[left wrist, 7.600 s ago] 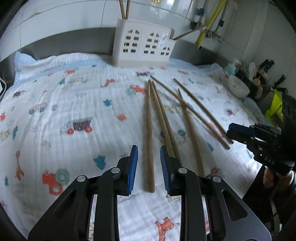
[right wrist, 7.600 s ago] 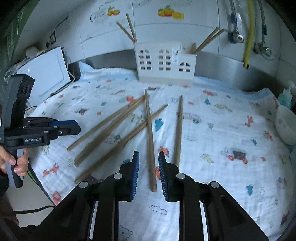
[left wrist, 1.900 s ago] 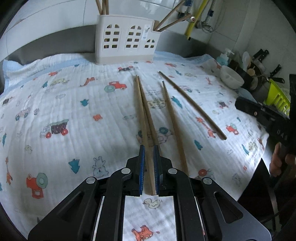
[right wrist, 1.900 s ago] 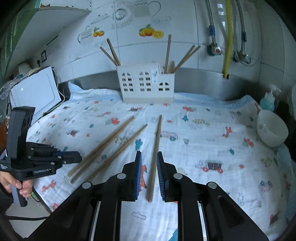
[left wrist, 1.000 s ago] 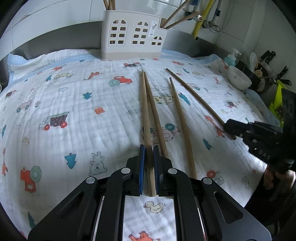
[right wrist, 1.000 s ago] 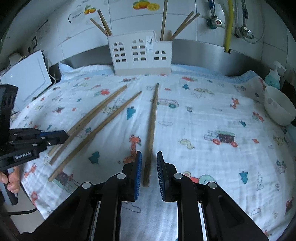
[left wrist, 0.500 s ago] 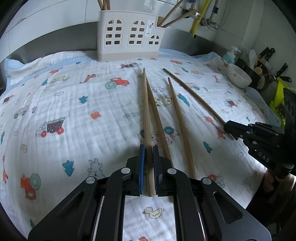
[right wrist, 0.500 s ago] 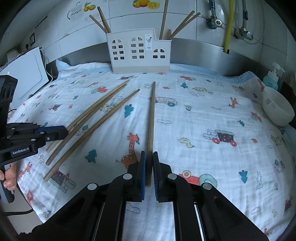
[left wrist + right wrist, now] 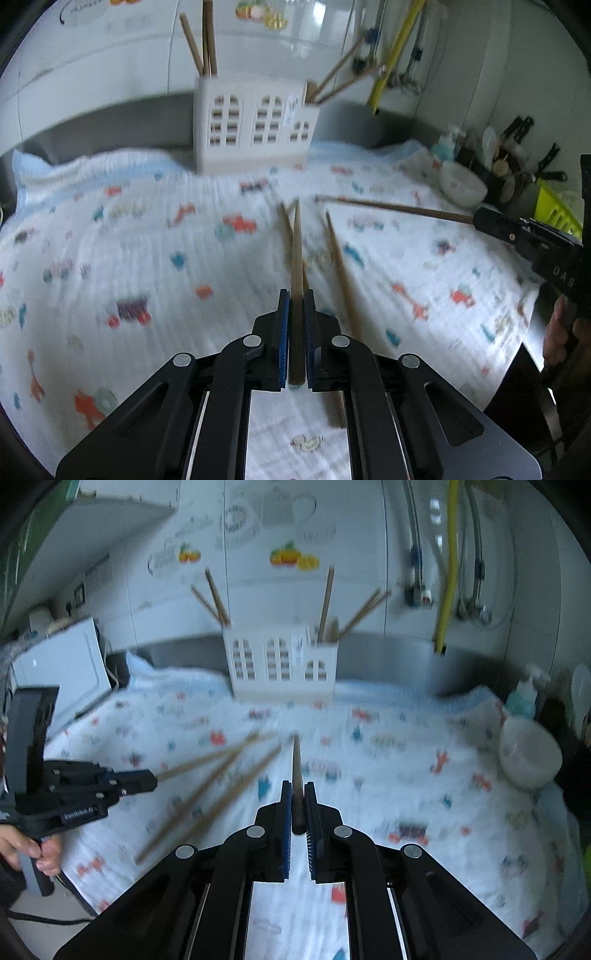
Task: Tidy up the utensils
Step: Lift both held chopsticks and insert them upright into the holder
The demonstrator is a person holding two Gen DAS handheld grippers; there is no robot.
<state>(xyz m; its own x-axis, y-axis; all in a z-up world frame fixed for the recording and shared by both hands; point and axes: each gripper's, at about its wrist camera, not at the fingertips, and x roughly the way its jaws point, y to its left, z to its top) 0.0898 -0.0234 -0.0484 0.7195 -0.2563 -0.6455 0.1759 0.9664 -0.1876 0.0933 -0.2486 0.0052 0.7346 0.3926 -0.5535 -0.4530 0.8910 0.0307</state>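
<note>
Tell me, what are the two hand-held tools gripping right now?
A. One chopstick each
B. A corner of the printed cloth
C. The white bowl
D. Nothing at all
A: in the left wrist view the left gripper is clamped on a chopstick, and in the right wrist view the right gripper is clamped on another chopstick.

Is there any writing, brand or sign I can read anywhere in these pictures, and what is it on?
"DAS": on the side of the right gripper.
"GenRobot.AI": on the side of the left gripper, blurred but just legible.
Curved lettering on the wall stickers by the fruit pictures: too blurred to read.
Small label on the white holder: too small to read.
</note>
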